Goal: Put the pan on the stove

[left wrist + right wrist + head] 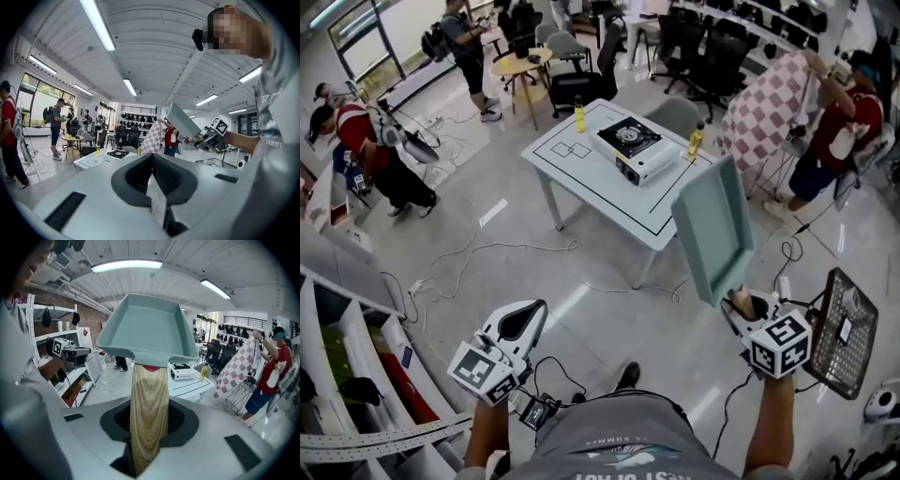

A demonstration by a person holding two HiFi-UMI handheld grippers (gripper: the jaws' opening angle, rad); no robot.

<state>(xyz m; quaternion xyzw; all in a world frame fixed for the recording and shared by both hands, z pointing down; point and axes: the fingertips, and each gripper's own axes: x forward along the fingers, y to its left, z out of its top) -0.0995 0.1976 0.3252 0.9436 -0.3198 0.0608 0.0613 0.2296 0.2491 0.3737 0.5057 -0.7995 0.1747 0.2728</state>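
- The right gripper (149, 425) is clamped on the wooden handle (149, 397) of the teal pan (147, 329). The pan is held up over the floor, well apart from the stove (635, 141) on the white table (572, 183).
- The left gripper (152, 176) has its jaws together, with nothing between them.
- Held only by the handle's end, the pan could pivot or slip in the jaws.
- On arrival it might knock a yellow bottle (696, 142) or land off the burner.
- No brand is readable, and the shirt print is too partial to read. The gripper cubes show only square markers.

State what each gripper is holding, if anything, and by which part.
The right gripper holds the pale green pan by its wooden handle, clamped between the jaws. The left gripper holds nothing; its jaws are together.
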